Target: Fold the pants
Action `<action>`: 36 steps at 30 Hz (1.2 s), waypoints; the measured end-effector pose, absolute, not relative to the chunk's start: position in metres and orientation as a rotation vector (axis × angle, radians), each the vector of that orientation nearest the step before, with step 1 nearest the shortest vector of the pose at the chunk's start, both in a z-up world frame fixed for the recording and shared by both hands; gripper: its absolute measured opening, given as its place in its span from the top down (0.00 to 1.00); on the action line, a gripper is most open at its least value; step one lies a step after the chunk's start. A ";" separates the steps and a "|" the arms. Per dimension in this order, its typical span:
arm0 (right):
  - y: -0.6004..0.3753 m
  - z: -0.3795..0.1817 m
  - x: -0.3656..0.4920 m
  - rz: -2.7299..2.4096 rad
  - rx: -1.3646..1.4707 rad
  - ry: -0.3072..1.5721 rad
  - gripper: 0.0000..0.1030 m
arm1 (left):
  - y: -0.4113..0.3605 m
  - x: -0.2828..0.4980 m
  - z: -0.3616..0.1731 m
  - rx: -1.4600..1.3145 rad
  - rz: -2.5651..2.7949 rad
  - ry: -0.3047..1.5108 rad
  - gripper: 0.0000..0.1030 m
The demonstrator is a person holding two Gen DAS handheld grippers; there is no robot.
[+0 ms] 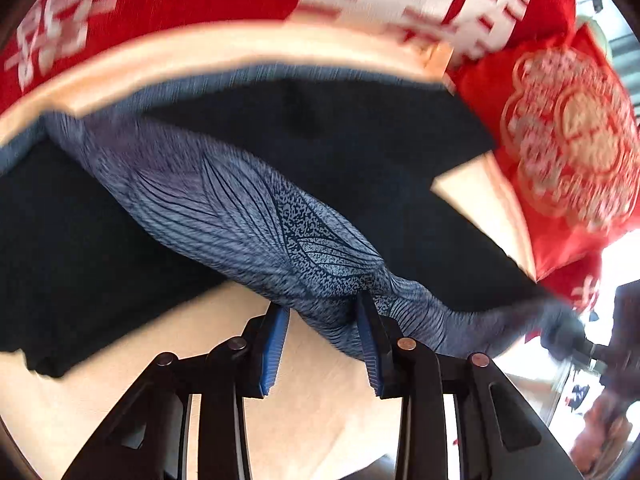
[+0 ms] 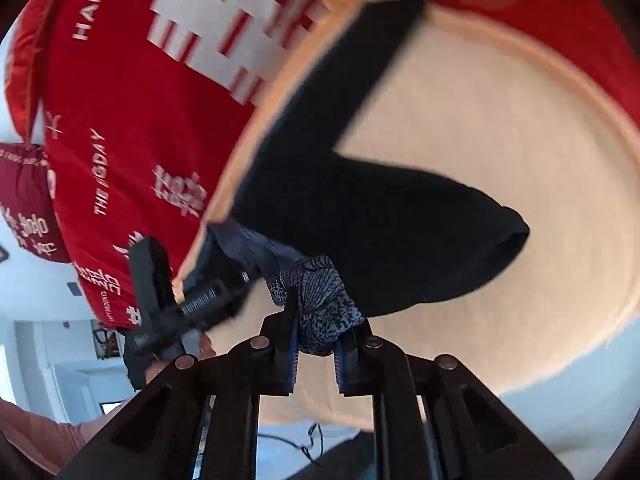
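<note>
in the left wrist view the left tool (image 1: 324, 312) sits at lower centre, its blue pads (image 1: 276, 344) spread apart with the patterned blue waistband (image 1: 256, 216) of the pants (image 1: 400, 168) bunched between them; whether they pinch it i cannot tell. the waistband runs as a twisted band from upper left to lower right, over the black cloth spread on the cream bed sheet (image 1: 328, 400). red cushions (image 1: 568, 140) fill the top and right.

in the right wrist view the right tool (image 2: 316, 334) is clamped on the waistband's bunched end (image 2: 320, 304) at lower centre. a black pant leg (image 2: 400, 232) lies across the middle of the frame. the left tool's body (image 2: 168, 304) shows at lower left.
</note>
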State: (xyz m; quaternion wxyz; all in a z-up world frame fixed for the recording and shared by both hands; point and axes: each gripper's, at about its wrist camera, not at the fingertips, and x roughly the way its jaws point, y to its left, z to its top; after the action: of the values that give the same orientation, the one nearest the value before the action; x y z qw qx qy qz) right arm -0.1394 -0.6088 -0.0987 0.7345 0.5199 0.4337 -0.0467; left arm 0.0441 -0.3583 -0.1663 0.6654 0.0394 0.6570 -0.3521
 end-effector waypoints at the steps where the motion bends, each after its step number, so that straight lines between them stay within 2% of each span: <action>1: -0.625 -0.088 -0.122 -0.086 1.112 0.937 0.85 | -0.363 0.051 -0.158 0.075 -0.797 1.462 0.65; 6: -0.696 -0.068 -0.035 -0.054 0.959 0.935 0.85 | -0.395 0.104 -0.119 0.065 -0.746 1.306 0.64; 7: -0.712 -0.070 -0.015 -0.055 0.948 0.946 0.85 | -0.397 0.111 -0.116 0.070 -0.734 1.292 0.59; 8: -0.723 -0.074 0.003 -0.067 0.945 0.965 0.85 | -0.399 0.120 -0.111 0.091 -0.703 1.268 0.49; 9: -0.730 -0.078 0.014 -0.081 0.948 0.983 0.83 | -0.401 0.127 -0.107 0.125 -0.659 1.233 0.29; 10: -0.739 -0.084 0.030 -0.092 0.955 1.007 0.82 | -0.404 0.129 -0.106 0.144 -0.636 1.202 0.26; 12: -0.745 -0.095 0.053 -0.110 0.934 1.054 0.80 | -0.397 0.133 -0.109 0.182 -0.610 1.195 0.26; 14: -0.750 -0.105 0.065 -0.148 0.870 1.105 0.67 | -0.388 0.134 -0.122 0.215 -0.555 1.223 0.26; 15: -0.750 -0.108 0.069 -0.168 0.830 1.130 0.39 | -0.384 0.133 -0.131 0.234 -0.529 1.246 0.26; 16: -0.751 -0.109 0.070 -0.212 0.780 1.150 0.16 | -0.386 0.131 -0.139 0.254 -0.507 1.262 0.26; 17: -0.750 -0.107 0.068 -0.234 0.753 1.141 0.15 | -0.383 0.129 -0.148 0.279 -0.479 1.275 0.26; 21: -0.745 -0.110 0.031 -0.205 0.838 1.098 0.17 | -0.357 0.125 -0.180 0.338 -0.364 1.344 0.26; 23: -0.744 -0.128 0.022 -0.251 0.872 1.145 0.25 | -0.342 0.125 -0.197 0.346 -0.298 1.385 0.26; 25: -0.742 -0.158 0.006 -0.313 0.920 1.215 0.48 | -0.331 0.126 -0.209 0.335 -0.261 1.420 0.25; 29: -0.755 -0.194 0.000 -0.396 1.031 1.185 0.60 | -0.322 0.129 -0.215 0.294 -0.262 1.426 0.21; 30: -0.755 -0.195 0.005 -0.396 1.019 1.181 0.74 | -0.323 0.129 -0.215 0.304 -0.266 1.424 0.21; 31: -0.756 -0.192 0.010 -0.389 1.010 1.179 0.82 | -0.324 0.129 -0.214 0.312 -0.267 1.424 0.21; 33: -0.754 -0.175 0.010 -0.354 0.969 1.134 0.85 | -0.324 0.129 -0.212 0.313 -0.279 1.427 0.21; 36: -0.751 -0.178 0.004 -0.345 0.893 1.209 0.83 | -0.315 0.125 -0.213 0.298 -0.285 1.447 0.21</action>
State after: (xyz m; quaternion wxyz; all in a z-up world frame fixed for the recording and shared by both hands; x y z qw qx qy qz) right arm 0.0040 -0.7508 -0.1778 0.7171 0.4036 0.5463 -0.1561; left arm 0.1249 -0.3149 -0.2134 0.7301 0.1353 0.6572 -0.1292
